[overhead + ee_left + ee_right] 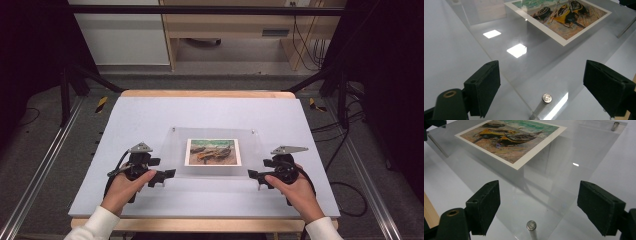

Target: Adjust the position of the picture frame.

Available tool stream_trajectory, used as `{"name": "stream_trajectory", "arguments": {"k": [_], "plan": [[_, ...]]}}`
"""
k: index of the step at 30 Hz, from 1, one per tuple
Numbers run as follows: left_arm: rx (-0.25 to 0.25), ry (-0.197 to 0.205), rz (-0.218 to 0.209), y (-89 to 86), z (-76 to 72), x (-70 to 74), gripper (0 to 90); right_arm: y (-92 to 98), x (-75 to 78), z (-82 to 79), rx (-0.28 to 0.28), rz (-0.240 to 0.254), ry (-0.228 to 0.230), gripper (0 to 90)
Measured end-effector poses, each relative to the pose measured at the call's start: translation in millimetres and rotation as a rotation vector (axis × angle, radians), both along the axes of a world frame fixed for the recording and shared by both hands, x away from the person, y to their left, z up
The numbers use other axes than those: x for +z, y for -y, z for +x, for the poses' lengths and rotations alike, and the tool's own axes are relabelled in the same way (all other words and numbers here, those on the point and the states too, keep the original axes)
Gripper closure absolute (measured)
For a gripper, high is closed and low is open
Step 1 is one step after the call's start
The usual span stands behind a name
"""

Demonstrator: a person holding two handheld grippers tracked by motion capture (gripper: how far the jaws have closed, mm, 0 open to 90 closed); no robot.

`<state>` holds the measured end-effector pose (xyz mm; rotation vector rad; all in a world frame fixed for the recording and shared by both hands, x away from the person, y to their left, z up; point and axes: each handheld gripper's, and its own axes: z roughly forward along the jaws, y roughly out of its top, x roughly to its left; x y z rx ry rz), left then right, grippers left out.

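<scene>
Overhead light lit the table (150,115) evenly; the room's sides fell black. Bright rectangular glare patches sat on the clear panel (524,65). Near jaws were soft-focused, and shadows stayed faint.

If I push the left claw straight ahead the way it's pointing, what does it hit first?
Most likely the metal peg at the near corner of the clear frame, which sits between the left claw's open jaws. Depth is hard to judge, but the boat picture lies well beyond.

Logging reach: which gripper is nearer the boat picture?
Left, slightly. The left gripper sits off the boat picture's near-left corner; the right gripper sits farther off its near-right corner.
</scene>
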<state>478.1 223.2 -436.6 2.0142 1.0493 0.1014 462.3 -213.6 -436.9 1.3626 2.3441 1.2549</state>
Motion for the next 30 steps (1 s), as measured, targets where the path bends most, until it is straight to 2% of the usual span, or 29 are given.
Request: {"name": "stream_trajectory", "arguments": {"k": [6, 9, 23, 30], "plan": [[0.001, -0.026, -0.014, -1.6, 3.5, -1.8, 13.1, 0.6, -1.3, 1.9, -0.004, 0.0, -0.003, 18.8], [0.007, -0.029, -0.021, -1.2, 4.0, -2.4, 12.9, 1.4, -1.2, 2.4, -0.01, 0.016, -0.027, 18.9], [0.006, -0.077, -0.051, -4.4, 6.2, -5.1, 12.4, 4.7, -3.3, 3.8, -0.016, 0.042, -0.058, 18.9], [0.006, -0.084, -0.056, -3.1, 9.0, -6.7, 10.1, 9.6, -6.9, 5.5, -0.019, 0.086, -0.096, 18.7]]}}
